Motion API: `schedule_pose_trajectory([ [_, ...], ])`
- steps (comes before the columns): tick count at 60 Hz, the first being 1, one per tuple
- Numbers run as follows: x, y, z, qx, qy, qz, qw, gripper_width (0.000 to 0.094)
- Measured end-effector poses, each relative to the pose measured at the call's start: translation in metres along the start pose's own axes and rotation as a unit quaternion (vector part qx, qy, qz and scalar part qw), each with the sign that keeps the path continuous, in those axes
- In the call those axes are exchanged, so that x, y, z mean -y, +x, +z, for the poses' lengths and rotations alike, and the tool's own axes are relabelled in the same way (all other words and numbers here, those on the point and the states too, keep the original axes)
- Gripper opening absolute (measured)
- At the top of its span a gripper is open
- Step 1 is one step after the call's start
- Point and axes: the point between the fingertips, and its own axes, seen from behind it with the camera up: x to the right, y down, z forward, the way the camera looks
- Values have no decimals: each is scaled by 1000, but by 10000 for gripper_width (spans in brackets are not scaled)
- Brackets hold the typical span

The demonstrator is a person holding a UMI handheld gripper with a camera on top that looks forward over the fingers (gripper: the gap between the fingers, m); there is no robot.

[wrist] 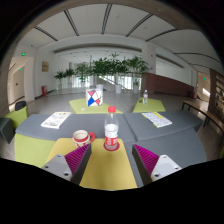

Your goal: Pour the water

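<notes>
The tool (108,160) stood wide open and empty. At its twelve o'clock, just ahead on the yellow-and-grey counter (108,172), stood a clear plastic bottle (111,131) with a red cap; a patterned cup (81,138) sat at the bottle's nine o'clock. The bottle looked light, smooth and squeezable, best gripped mid-body below the label.

A grey and yellow-green bench (60,135) carries a flat printed booklet (56,119) near its left edge and another printed sheet (157,119) toward its right edge. A red, white and blue carton (94,98) stands at the far side. Potted plants (108,68) line the windows beyond.
</notes>
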Motion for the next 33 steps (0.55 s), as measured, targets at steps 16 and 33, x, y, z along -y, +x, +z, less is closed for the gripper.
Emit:
schedule_pose_trajectory([
  [16,1,7,-54,-12,5,4,1000,847],
  [33,-1,3,-64,-11,15,-11,1000,852],
])
